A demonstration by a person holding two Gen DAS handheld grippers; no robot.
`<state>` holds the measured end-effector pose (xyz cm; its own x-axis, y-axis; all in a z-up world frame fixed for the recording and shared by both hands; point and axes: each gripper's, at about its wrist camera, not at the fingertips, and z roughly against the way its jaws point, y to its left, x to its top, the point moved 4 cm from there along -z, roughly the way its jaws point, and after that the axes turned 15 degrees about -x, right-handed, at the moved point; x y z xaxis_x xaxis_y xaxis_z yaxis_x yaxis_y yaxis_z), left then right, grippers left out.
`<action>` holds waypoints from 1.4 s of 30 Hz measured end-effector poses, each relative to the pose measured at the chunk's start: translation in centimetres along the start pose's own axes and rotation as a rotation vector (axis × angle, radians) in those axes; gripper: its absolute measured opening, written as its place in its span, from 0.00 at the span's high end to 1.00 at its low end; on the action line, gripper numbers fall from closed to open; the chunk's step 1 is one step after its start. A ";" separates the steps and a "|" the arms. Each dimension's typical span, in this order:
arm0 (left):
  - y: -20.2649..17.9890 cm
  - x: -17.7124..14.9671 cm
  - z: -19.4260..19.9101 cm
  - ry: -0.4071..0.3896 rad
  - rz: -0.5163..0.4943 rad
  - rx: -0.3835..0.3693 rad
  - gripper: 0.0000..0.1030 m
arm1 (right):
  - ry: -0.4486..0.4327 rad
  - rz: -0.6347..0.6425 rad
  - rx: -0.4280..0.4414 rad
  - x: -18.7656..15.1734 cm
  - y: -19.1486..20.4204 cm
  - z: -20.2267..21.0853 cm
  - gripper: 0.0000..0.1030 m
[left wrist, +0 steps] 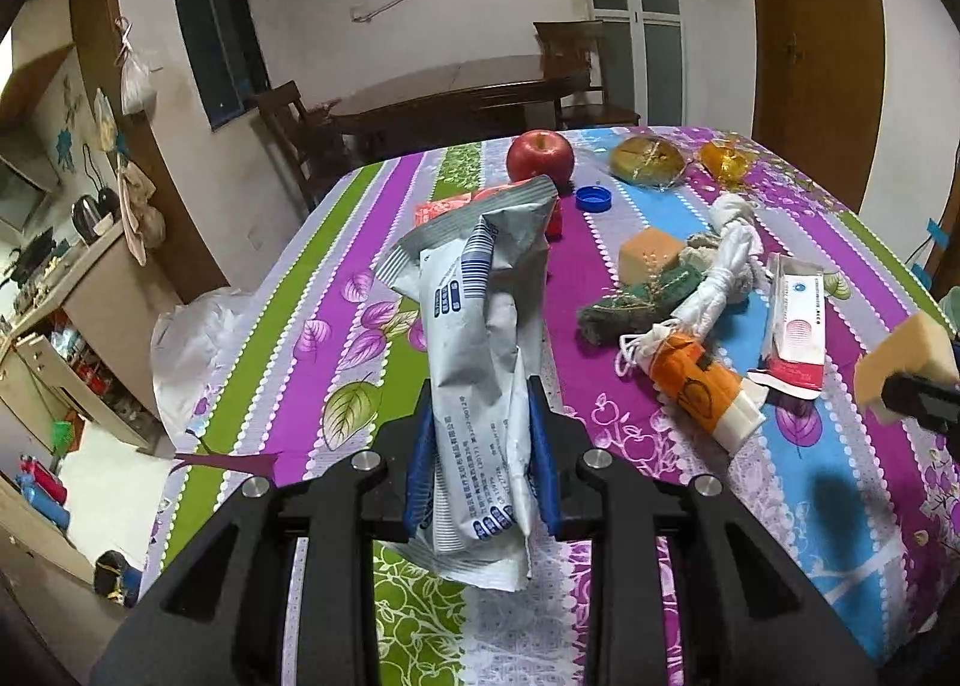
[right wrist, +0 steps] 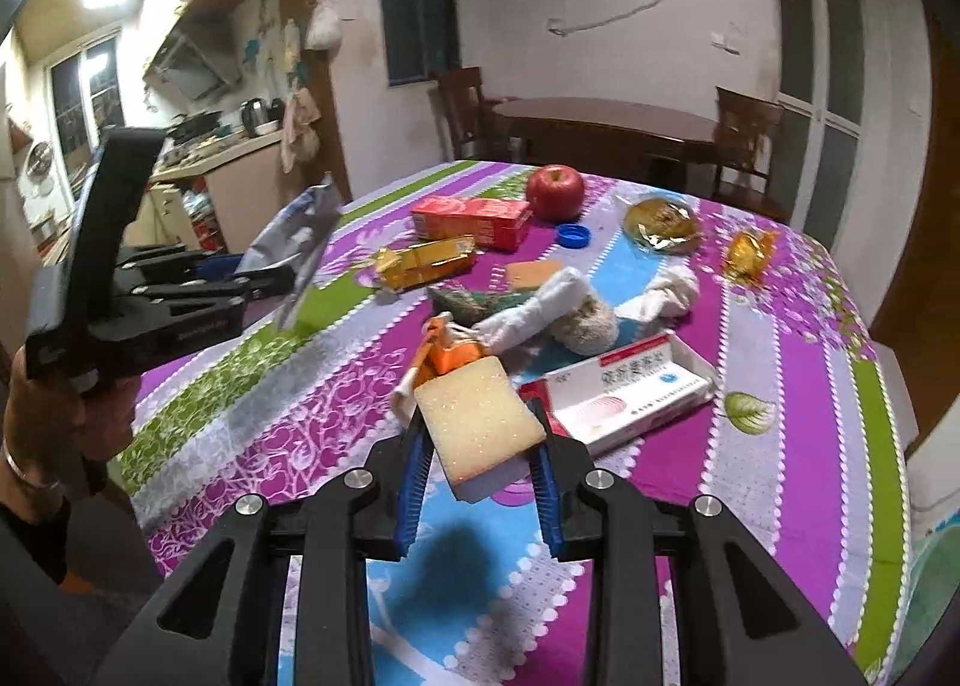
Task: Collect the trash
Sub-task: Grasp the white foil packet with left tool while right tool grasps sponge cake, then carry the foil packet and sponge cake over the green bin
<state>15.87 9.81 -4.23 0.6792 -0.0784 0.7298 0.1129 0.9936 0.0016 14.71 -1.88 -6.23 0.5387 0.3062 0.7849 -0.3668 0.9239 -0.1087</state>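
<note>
Both tools are already loaded and lifted clear of the striped tablecloth. The left gripper is pinching a crumpled grey-white foil packet low on its length, so the packet's long axis runs on from the blue pads toward twelve o'clock in the left wrist view, its top flopping open above the table. The right gripper clamps a yellow sponge between its pads, broad face up, a corner jutting toward twelve o'clock; the same sponge shows at the three o'clock edge of the left view, well apart from the packet. What matters next, I'd judge, is where these two go: a white plastic bag slumps at the table's edge around nine o'clock from the left tool, and if that is the trash bag, the left hand is plainly the nearer, with the right having to cross over the litter. I cannot tell whether its mouth is open. Left on the cloth are a medicine box, an orange tube, a knotted white rag, a red carton and a blue bottle cap.
</note>
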 end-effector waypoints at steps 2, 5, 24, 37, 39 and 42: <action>-0.5 0.3 0.2 -0.004 -0.014 0.006 0.74 | 0.006 -0.022 -0.014 0.2 -0.7 0.0 0.69; -1.5 1.1 0.4 -0.015 -0.027 -0.008 0.74 | 0.003 -0.060 -0.046 0.9 -2.1 0.4 0.69; -13.5 7.6 0.8 -0.145 -0.187 -0.159 0.74 | -0.126 -0.223 -0.307 3.8 -13.2 7.5 0.69; -21.9 9.4 -0.6 -0.151 -0.296 -0.262 0.74 | -0.133 -0.309 -0.483 1.6 -21.3 12.9 0.69; -23.4 9.5 -0.8 -0.150 -0.316 -0.283 0.74 | -0.130 -0.329 -0.513 0.8 -22.9 14.0 0.69; -25.6 9.6 -1.1 -0.148 -0.348 -0.316 0.74 | -0.122 -0.364 -0.558 -0.5 -25.0 15.3 0.69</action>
<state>20.28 -16.50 1.99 0.4542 -0.3660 0.8122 0.5448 0.8355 0.0719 12.04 -28.66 5.43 0.4523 -0.0445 0.8908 0.2855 0.9534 -0.0973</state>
